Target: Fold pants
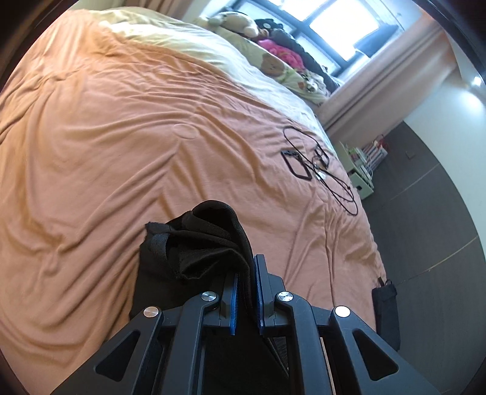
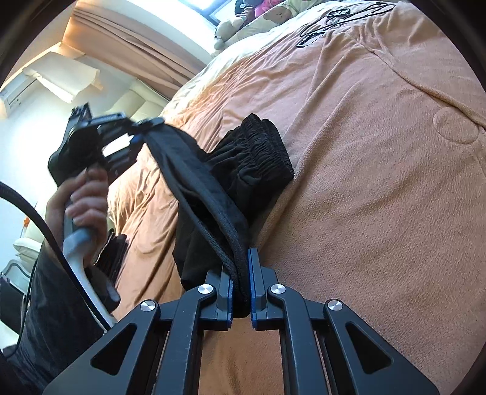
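**Both tongs pinch the black pants**

The soft black pants (image 2: pixel 243 170) lie partly on the big orange bed cover (image 1: pixel 121 136), with one edge lifted up in the air. The right gripper (image 2: pixel 241 282) is clamped on a black fold near the stretchy waistband (image 2: pixel 258 145). The left gripper (image 1: pixel 246 288) is clamped on another bunch of the same black cloth, held up by a hand (image 2: pixel 79 200). Farther off, thin black cables (image 1: pixel 319 164) rest on the cover, and stuffed toys (image 1: pixel 237 21) sit by the window.
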`<control>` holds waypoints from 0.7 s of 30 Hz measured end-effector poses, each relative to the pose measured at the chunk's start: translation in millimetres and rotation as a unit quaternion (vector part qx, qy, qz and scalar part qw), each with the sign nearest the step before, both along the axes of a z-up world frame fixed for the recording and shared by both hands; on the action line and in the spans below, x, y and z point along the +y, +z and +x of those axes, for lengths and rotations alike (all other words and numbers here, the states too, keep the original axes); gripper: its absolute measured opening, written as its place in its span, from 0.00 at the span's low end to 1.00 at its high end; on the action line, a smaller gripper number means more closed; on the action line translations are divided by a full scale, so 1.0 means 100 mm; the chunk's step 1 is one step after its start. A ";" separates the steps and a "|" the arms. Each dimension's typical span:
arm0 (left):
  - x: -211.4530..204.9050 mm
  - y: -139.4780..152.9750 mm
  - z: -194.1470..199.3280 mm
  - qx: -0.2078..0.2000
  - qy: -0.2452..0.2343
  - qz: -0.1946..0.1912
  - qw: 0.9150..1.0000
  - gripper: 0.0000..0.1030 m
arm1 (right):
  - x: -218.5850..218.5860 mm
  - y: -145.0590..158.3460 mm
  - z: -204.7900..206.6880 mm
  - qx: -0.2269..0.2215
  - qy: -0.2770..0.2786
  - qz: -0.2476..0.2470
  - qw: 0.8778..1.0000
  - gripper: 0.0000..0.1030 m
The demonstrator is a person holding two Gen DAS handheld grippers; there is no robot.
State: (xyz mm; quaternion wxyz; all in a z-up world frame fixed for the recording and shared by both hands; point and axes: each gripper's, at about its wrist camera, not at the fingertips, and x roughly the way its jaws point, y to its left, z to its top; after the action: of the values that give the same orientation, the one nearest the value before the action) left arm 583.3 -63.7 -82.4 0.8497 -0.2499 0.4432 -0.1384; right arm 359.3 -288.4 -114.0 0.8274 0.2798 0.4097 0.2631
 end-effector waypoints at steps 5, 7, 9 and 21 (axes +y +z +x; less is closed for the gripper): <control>-0.27 -0.02 0.17 0.005 -0.025 0.016 1.000 0.10 | -0.09 -0.09 0.00 0.009 -0.008 0.027 1.000 0.05; -0.37 -0.04 0.23 0.010 -0.035 0.022 0.999 0.11 | -0.12 -0.11 0.00 0.012 -0.013 0.030 0.999 0.05; -0.45 -0.06 0.28 0.017 -0.040 0.029 0.999 0.15 | -0.14 -0.13 0.00 0.015 -0.016 0.036 0.999 0.05; -0.22 -0.16 -0.01 0.032 -0.025 0.030 0.999 0.67 | -0.16 -0.17 -0.05 0.029 -0.025 0.032 0.999 0.04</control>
State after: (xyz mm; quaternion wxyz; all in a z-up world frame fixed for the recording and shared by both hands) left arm 581.9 -85.5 -98.6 0.8387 -0.2179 0.4797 -0.1382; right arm 353.9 -304.4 -130.7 0.8123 0.3237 0.4179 0.2465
